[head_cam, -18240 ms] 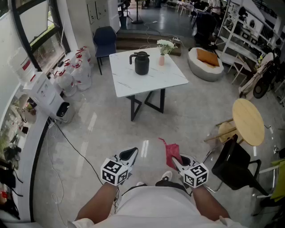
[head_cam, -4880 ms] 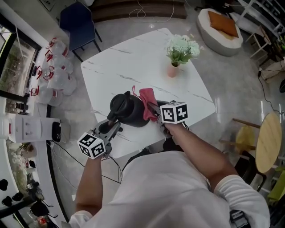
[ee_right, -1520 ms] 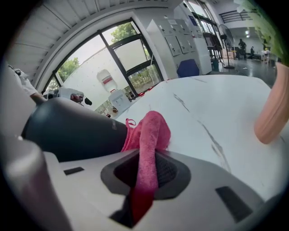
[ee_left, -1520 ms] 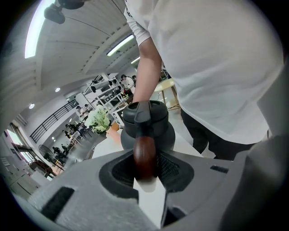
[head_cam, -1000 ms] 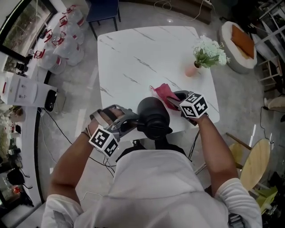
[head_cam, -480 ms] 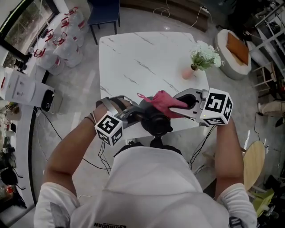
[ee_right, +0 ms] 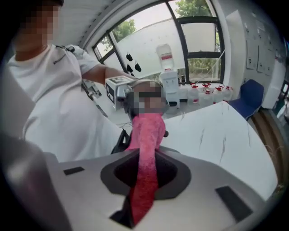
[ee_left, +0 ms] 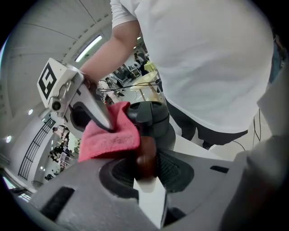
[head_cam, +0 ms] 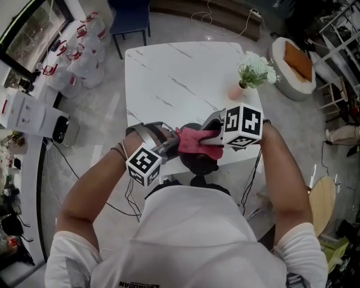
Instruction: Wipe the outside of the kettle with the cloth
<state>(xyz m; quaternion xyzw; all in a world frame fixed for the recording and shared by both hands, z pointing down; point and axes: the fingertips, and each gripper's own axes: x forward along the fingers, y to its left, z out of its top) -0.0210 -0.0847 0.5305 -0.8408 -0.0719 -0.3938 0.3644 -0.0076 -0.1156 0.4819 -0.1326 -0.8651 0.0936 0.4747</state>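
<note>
The black kettle stands at the near edge of the white marble table. My left gripper is shut on the kettle's handle, which shows dark and brownish between the jaws in the left gripper view. My right gripper is shut on the pink cloth and holds it over the kettle's top. In the right gripper view the cloth runs out from between the jaws toward the kettle, which a blurred patch partly hides. The kettle's lid shows beside the cloth.
A pink vase with white flowers stands at the table's right side. A blue chair is behind the table, white bags lie on the floor at left, and a round wooden table is at right.
The right gripper has lifted the cloth from the kettle's right side up and over its top, rolling as it went. The left gripper has stayed on the handle.
</note>
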